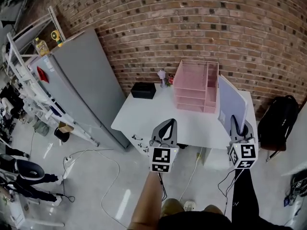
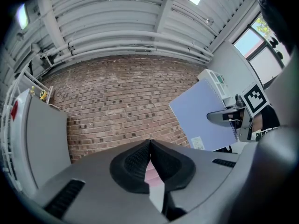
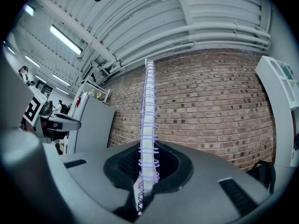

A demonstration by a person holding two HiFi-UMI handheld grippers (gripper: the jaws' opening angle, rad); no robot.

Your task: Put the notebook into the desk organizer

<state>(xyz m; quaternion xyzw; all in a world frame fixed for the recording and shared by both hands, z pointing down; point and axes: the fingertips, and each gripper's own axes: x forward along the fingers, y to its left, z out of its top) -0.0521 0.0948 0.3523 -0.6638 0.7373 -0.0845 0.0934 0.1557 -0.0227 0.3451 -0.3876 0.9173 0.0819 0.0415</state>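
Nearest the person, the right gripper's (image 3: 145, 174) jaws clench the spiral spine of the notebook (image 3: 148, 120), held upright over the desk's (image 1: 144, 114) right side. It looks light and floppy, so the stiffer spine suits gripping. The left gripper (image 2: 150, 158) is clenched empty. Beyond, the desk organizer's (image 1: 195, 86) compartments are hard to make out.

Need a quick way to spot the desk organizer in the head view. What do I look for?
Start at the brick wall; the white table stands in front of it. The organizer sits at the table's far side, right of the black box. It is the only pink thing there, a wire-mesh stack of trays.
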